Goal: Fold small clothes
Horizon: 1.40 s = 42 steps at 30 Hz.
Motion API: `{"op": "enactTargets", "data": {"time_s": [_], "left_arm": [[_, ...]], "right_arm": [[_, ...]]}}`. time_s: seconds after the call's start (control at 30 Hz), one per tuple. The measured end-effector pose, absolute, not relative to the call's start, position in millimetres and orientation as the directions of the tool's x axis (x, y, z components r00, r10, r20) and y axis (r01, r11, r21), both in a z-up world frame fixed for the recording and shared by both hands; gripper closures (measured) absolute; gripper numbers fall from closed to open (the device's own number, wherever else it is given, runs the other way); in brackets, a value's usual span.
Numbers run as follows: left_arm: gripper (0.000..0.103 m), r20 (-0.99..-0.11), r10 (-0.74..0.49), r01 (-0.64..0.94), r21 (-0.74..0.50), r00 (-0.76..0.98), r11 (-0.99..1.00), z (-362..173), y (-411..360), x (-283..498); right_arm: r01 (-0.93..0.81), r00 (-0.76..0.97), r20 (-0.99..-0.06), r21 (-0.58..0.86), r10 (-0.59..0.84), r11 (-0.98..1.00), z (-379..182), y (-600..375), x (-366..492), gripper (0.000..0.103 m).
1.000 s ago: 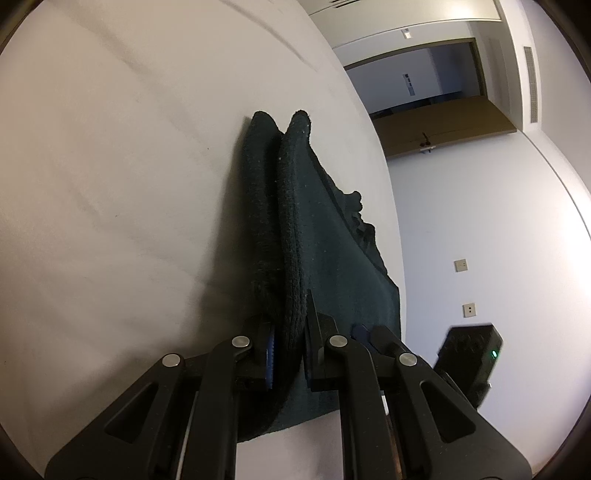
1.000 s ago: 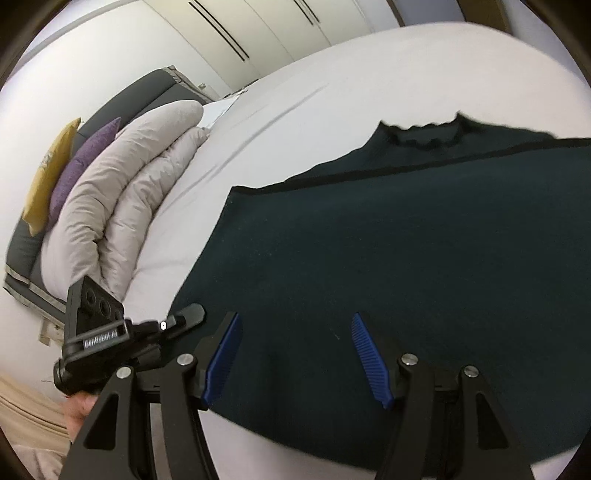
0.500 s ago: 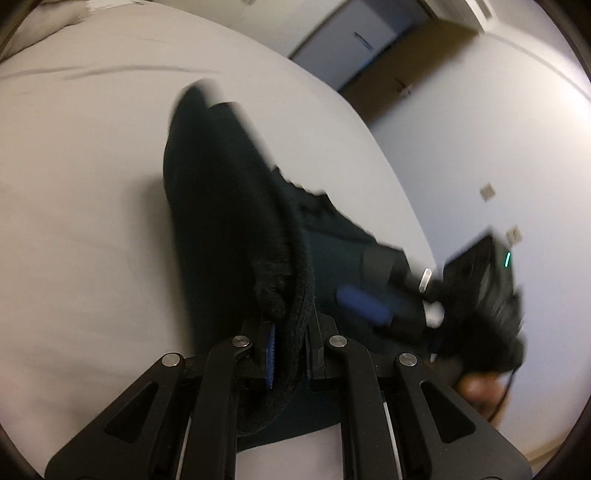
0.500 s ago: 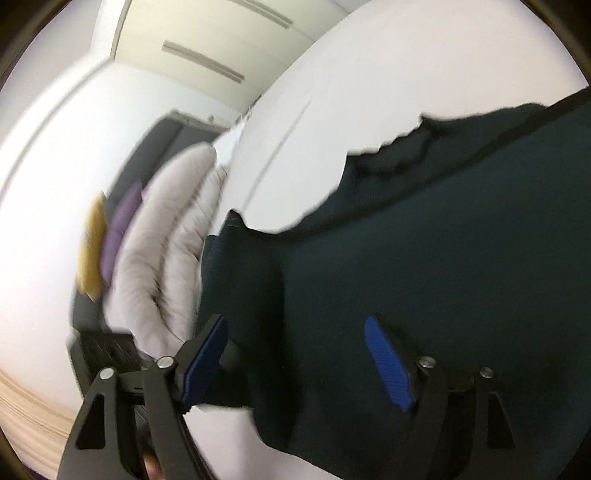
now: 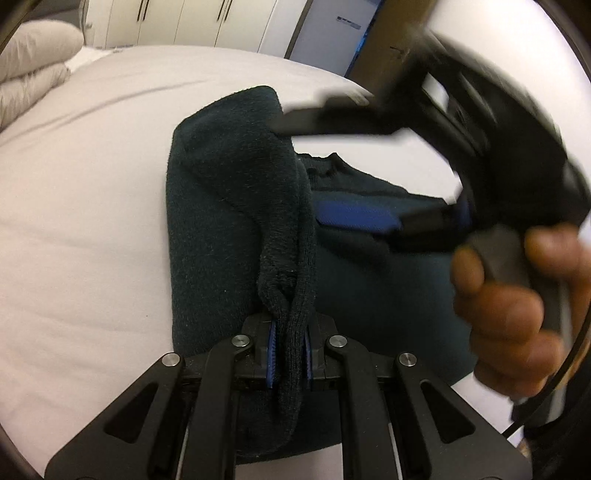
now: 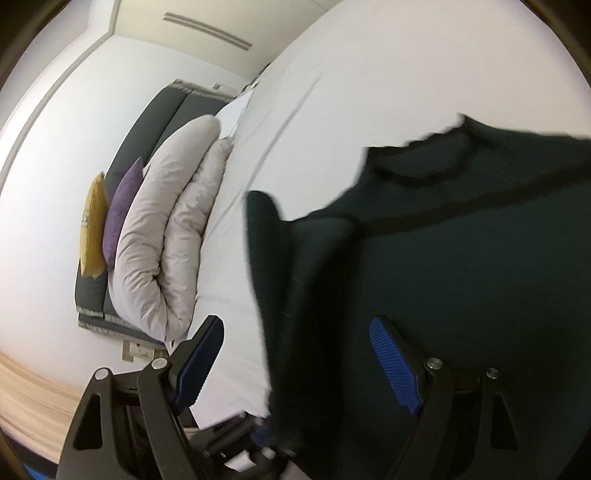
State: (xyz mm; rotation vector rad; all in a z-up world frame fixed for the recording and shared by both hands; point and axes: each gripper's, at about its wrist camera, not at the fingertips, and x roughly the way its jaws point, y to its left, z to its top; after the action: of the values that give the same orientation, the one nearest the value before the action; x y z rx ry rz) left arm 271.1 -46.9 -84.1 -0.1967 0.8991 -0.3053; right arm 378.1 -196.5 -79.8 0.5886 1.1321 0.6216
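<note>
A dark green knit garment lies on a white bed. My left gripper is shut on a bunched edge of it, lifted and folded over toward the rest of the cloth. My right gripper is open, its blue pads spread above the garment. In the left wrist view the right gripper shows blurred over the garment, held by a hand. The lifted flap hangs between my right fingers.
A folded grey duvet with purple and yellow cushions sits at the bed's head against a dark headboard. Wardrobe doors and a doorway stand beyond the bed. White wall lies to the right.
My left gripper has swung round with the garment edge, lifting and folding it over. My right gripper has moved in close over the garment, still open.
</note>
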Motion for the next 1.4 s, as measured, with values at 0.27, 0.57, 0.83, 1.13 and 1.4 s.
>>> {"op": "enactTargets", "data": {"time_s": [0.27, 0.57, 0.83, 1.13, 1.4], "left_arm": [[0.093, -0.750, -0.292, 0.190, -0.222, 0.594, 0.956, -75.0, -79.4, 269.2], [0.093, -0.762, -0.276, 0.196, -0.197, 0.586, 0.961, -74.2, -104.3, 287.9], [0.083, -0.722, -0.419, 0.286, -0.308, 0.551, 0.907, -46.1, -135.8, 288.2], [0.074, -0.654, -0.475, 0.316, -0.355, 0.589, 0.880, -15.2, -117.4, 296.6], [0.074, -0.751, -0.402, 0.307, -0.273, 0.524, 0.912, -60.7, -133.3, 350.0]], "right_arm": [[-0.205, 0.228, -0.758, 0.577, 0.612, 0.791, -81.4, -149.7, 404.8, 0.059], [-0.215, 0.292, -0.820, 0.446, 0.493, 0.869, -77.4, -171.9, 386.1, 0.089], [-0.188, 0.330, -0.806, 0.453, 0.491, 0.871, -74.7, -227.9, 385.1, 0.091], [-0.094, 0.357, -0.804, 0.475, 0.475, 0.875, -78.9, -318.1, 375.8, 0.091], [-0.017, 0.378, -0.735, 0.602, 0.562, 0.798, -100.1, -342.1, 352.2, 0.060]]}}
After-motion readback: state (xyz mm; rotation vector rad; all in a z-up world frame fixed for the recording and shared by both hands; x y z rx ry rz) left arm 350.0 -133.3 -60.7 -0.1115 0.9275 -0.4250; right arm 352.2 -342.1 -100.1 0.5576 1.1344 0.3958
